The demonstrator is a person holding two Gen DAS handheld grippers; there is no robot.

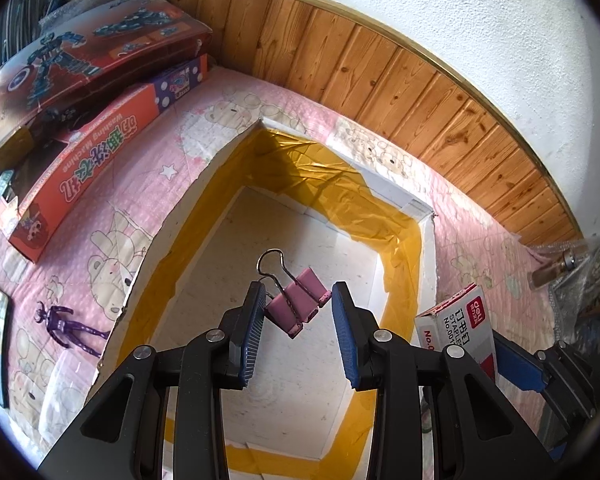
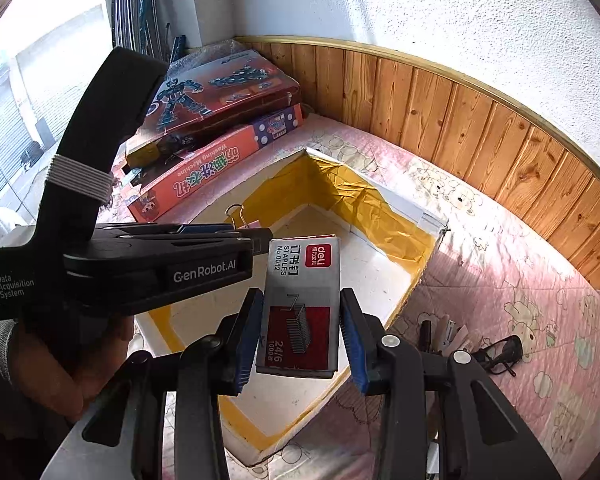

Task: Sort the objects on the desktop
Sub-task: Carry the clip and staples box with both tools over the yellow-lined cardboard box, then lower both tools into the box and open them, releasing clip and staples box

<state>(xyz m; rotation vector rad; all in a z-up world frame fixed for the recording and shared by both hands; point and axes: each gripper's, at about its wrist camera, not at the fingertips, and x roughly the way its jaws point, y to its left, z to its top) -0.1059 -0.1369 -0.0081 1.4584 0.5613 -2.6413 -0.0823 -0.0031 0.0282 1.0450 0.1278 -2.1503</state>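
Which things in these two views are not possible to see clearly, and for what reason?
- Pink binder clip: right wrist view, mostly hidden behind the left gripper; only its wire loop shows.
- Staple box: left wrist view, its lower part is covered by gripper fingers.
- Foam box floor: near part is blocked by the grippers in both views.
- Small items beside the eyeglasses: right wrist view, too small and shadowed to identify.

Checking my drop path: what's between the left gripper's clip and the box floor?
Nothing: in the left wrist view the pink binder clip hangs over the bare floor of the foam box.
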